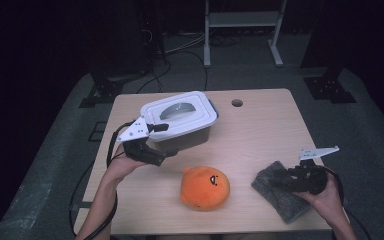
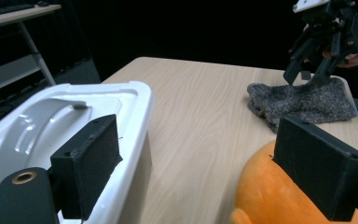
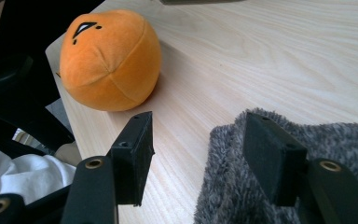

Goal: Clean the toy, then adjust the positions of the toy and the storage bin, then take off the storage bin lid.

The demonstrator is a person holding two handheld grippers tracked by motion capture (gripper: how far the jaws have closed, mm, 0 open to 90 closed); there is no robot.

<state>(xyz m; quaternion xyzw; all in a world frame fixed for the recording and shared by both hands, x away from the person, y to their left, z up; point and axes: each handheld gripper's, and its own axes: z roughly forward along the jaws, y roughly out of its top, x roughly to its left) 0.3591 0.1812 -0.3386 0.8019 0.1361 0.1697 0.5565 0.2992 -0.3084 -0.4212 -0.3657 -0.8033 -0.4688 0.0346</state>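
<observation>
**Now both claws stand open, one at the box, one at the cloth**

Here I see my left claw (image 1: 166, 140) beside the white-lidded box (image 1: 182, 117), at its near left corner. In the left gripper view its jaws stand wide apart and nothing is between them; one pad (image 2: 87, 163) is in front of the white lid, the other in front of the orange plush ball (image 2: 279, 196). I think it does not touch the box, but from above this is not sure.

My right claw (image 1: 286, 181) is over the grey fuzzy cloth (image 1: 280, 195), which lies at the near right part of the surface (image 1: 260, 130). Its jaws are also apart and hold nothing: one pad is above the cloth's edge, the other above bare wood. The orange plush ball sits between both claws, near the front edge, well apart from the cloth.
</observation>
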